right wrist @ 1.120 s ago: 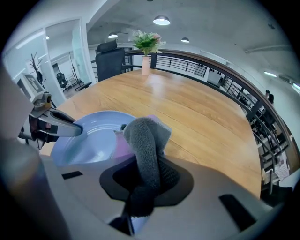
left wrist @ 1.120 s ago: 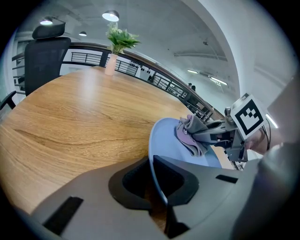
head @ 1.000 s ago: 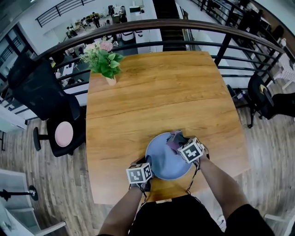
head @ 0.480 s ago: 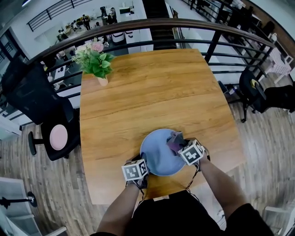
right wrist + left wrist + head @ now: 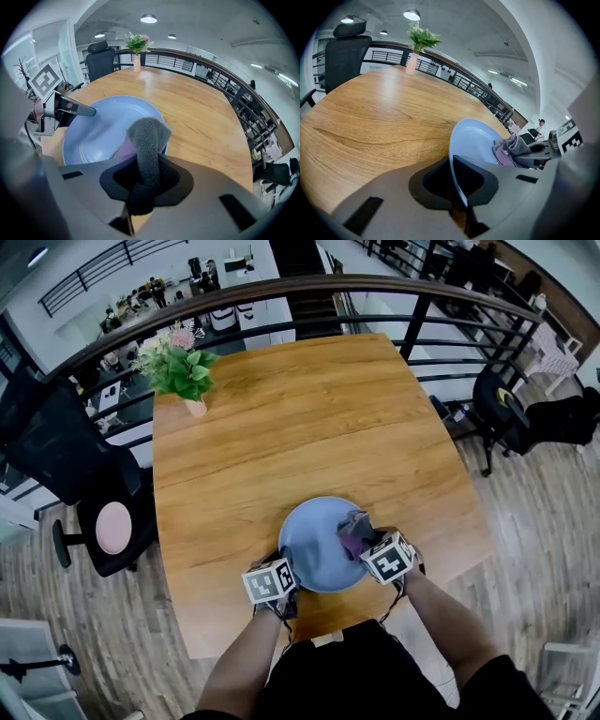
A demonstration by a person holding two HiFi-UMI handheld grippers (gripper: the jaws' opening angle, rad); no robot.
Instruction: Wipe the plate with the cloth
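I have the left tongs (image 5: pixel 458 183) nearly closed, pinching the thin rim of the plate (image 5: pixel 317 549) between their pads. From the head view that grip sits at about 7 o'clock on the plate. The plate is pale blue and lies on the worktop (image 5: pixel 309 427), close to its 6 o'clock edge, right in front of me.

My right tongs (image 5: pixel 146 177) are clamped on the cloth (image 5: pixel 149 140). A grey fold of it rises straight up out of the closed jaws, and a purple part shows beneath. Seen from the head view, the bunched cloth lies on the plate's face at roughly 3 o'clock, just inside the rim. The right tongs come in from about 4 o'clock.

The two tongs are well apart, on opposite sides of the plate.

A vase of flowers (image 5: pixel 180 373) stands at the worktop's 11 o'clock corner. A black chair (image 5: pixel 66 460) stands off the worktop at 9 o'clock, and a dark railing (image 5: pixel 281 289) curves past the 12 o'clock edge.
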